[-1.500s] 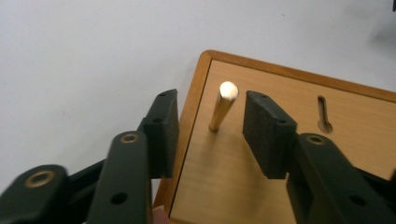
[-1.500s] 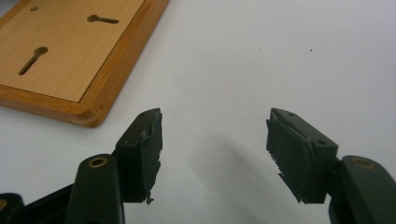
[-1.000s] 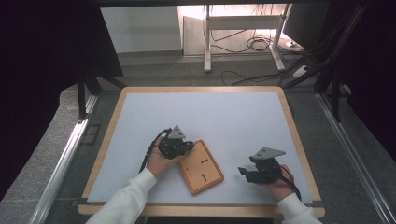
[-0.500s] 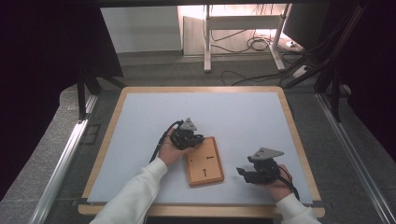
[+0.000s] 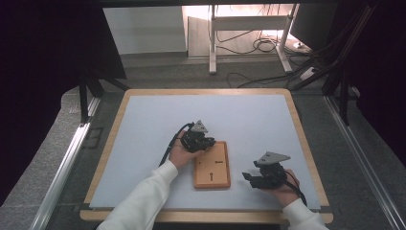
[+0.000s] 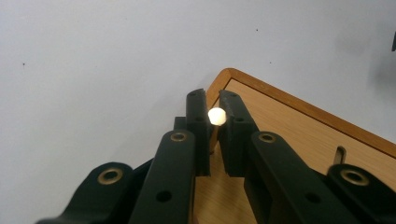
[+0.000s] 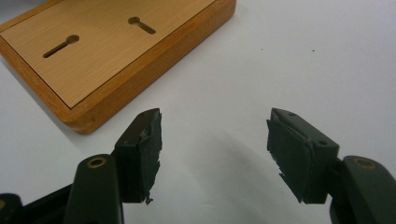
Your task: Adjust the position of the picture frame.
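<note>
A flat wooden block point(image 5: 212, 165) with two keyhole slots lies on the white table mat, near the front. My left gripper point(image 5: 210, 143) hovers over the block's far left corner point(image 6: 227, 74). It is shut on a small white round bead point(image 6: 216, 116), pinched between the jaw tips. My right gripper point(image 5: 247, 178) rests on the mat just right of the block, jaws wide open and pointed at its side. Nothing lies between its fingers point(image 7: 144, 151). The block's two slots point(image 7: 60, 45) show in the right gripper view.
The mat point(image 5: 143, 134) sits in a wooden-edged table top point(image 5: 306, 143). Metal rails run along both sides of the table. Desk legs and cables point(image 5: 258, 45) stand on the floor beyond the far edge.
My left gripper has moved right and a little farther away, from the block's left side to its far left corner. The block has turned to lie straighter. The right gripper has hardly moved.
</note>
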